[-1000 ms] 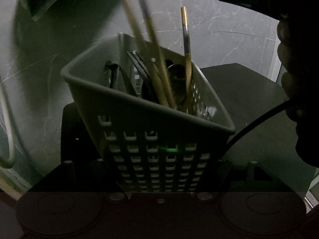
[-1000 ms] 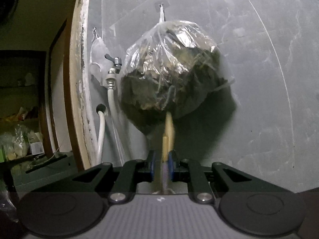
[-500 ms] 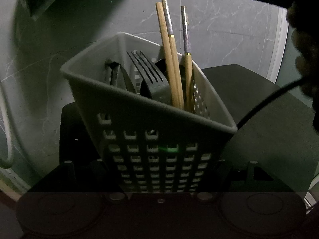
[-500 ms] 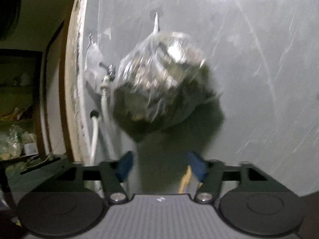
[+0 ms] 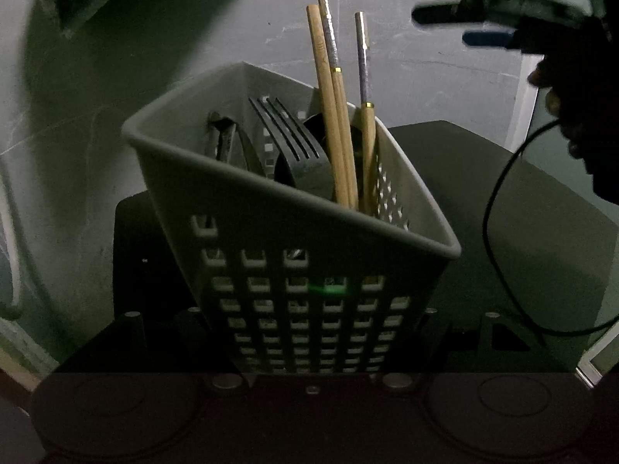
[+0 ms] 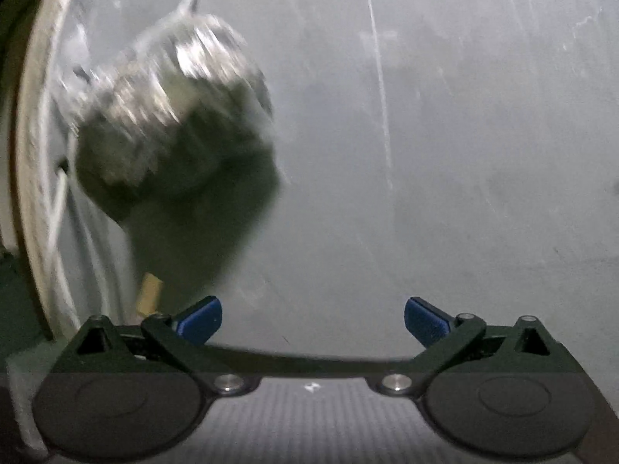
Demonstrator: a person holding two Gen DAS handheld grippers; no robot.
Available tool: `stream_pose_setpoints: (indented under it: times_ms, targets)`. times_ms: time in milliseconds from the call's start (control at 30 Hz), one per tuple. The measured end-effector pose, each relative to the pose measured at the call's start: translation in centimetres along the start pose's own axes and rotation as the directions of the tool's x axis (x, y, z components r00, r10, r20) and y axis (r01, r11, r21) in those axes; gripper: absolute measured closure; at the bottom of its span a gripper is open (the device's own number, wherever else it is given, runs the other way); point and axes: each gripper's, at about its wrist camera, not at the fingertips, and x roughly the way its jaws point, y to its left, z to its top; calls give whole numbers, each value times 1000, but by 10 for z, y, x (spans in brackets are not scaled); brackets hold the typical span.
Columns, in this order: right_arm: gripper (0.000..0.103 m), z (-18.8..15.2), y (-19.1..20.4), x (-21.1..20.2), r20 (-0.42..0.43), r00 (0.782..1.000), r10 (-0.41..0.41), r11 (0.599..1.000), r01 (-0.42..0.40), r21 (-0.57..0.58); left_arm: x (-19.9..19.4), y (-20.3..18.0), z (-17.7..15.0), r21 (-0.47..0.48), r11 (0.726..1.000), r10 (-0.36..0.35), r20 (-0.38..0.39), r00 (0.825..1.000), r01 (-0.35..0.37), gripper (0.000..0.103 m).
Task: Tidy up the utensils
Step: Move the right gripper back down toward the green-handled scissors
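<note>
Chopsticks (image 5: 332, 116) stand in the caddy (image 5: 294, 232) my left gripper (image 5: 309, 371) clamps; right gripper (image 6: 312, 319), jaws just opened, holds nothing. Whatever remains lies out of view.

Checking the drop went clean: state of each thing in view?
utensil caddy: tilted, clamped by left gripper
chopsticks: three, standing in caddy
black fork: in caddy, tines up
right gripper: jaws just opened, empty
plastic bag: hanging on wall, blurred
</note>
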Motion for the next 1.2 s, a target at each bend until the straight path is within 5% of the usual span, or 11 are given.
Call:
stream_pose_setpoints:
  times_ms: [167, 400, 667, 767, 933, 1200]
  targets:
    - [0, -21, 1, 28, -174, 985, -17, 1000, 18, 4, -7, 1, 0, 6, 1000, 0, -12, 1000, 0, 27]
    - [0, -46, 9, 72, -381, 924, -1, 999, 13, 29, -9, 3, 1, -25, 1000, 12, -19, 1000, -12, 27]
    - [1, -57, 3, 94, -490, 872, 17, 951, 138, 278, -5, 2, 5, -43, 999, 16, -17, 1000, -17, 27]
    - [7, -60, 0, 106, -519, 855, 15, 914, 199, 354, -5, 0, 5, -41, 999, 17, -17, 1000, -17, 27]
    - [45, -72, -7, 132, -604, 797, 10, 842, 319, 435, -4, 1, 6, -42, 999, 17, -17, 1000, -17, 27]
    - [55, -71, -1, 158, -594, 803, -50, 866, 331, 375, -6, 1, 3, -43, 999, 17, -14, 1000, -18, 27]
